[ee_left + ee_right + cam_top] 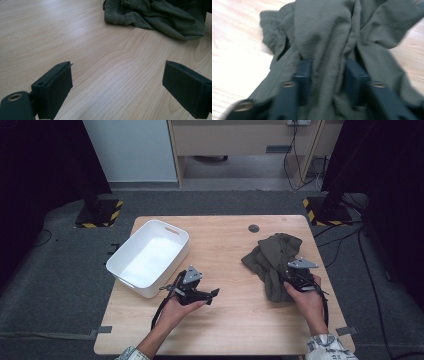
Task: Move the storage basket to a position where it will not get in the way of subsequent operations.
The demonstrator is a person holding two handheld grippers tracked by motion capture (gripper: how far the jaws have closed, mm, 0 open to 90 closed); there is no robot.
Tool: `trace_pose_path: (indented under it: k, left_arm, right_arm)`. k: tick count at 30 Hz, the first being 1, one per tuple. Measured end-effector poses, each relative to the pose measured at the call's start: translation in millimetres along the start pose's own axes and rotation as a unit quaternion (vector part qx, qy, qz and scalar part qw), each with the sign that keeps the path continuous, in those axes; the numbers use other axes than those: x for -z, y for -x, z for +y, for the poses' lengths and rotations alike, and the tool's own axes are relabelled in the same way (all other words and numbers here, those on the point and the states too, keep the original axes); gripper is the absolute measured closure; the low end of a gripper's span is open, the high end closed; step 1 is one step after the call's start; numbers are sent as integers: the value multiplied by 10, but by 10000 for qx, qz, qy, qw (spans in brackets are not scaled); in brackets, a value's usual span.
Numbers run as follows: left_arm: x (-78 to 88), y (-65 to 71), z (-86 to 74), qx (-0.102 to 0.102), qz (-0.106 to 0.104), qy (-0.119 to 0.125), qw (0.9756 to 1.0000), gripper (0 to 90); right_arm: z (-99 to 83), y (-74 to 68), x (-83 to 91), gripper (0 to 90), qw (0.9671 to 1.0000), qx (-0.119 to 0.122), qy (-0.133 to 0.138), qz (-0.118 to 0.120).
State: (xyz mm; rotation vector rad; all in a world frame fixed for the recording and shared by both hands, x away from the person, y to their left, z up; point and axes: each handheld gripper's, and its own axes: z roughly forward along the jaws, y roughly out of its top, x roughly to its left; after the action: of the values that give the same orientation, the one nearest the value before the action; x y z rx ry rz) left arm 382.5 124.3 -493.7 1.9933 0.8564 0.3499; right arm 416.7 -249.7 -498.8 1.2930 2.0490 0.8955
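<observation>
We have the right gripper (327, 75) bunching a ridge of the olive garment (276, 260), crumpled at the worktop's (235, 315) right side; jaws part-closed, fabric between them. Left gripper (117, 85) wide open, empty. Advice: pinch fully before lifting, lest folds slip.

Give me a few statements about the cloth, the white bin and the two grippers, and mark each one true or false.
1. The right gripper has a fold of the green cloth between its jaws. True.
2. The left gripper holds a corner of the cloth. False: its jaws stand wide open over bare table, with the cloth farther off.
3. The white bin has the cloth inside it. False: the cloth lies on the table, on the side away from the bin.
4. The bin stands on the table near the left gripper. True.
</observation>
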Motion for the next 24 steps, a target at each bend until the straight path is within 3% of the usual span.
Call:
trace_pose_path:
  k: [3, 7, 8, 11, 16, 19, 21, 24]
  left_arm:
    - [-16, 15, -11, -14, 13, -35, 10000, 87]
    - [-18, 14, -15, -6, 32, -45, 10000, 87]
    - [-18, 12, -18, 4, 34, -41, 10000, 88]
    - [4, 3, -34, 9, 60, -59, 10000, 90]
    - [76, -28, -58, 44, 159, -51, 9999, 93]
    - [137, -35, -94, 51, 212, -48, 9998, 94]
    - [179, -35, -125, 51, 214, -63, 9997, 96]
    - [262, -42, -158, 32, 261, -67, 9996, 96]
  right_arm:
    - [6, -94, -72, 778, 9995, 94, 21, 288]
    - [69, -340, -151, 804, 9964, 136, 150, 827]
    - [92, -422, -172, 808, 9951, 247, 185, 939]
    - [157, -630, -230, 828, 9905, 464, 223, 1277]
    - [225, -843, -302, 838, 9786, 656, 419, 1904]
    - [240, -896, -268, 744, 9773, 676, 371, 1972]
    - [266, -916, -214, 589, 9801, 570, 319, 1876]
    - [360, -931, -96, 395, 9813, 470, 332, 1837]
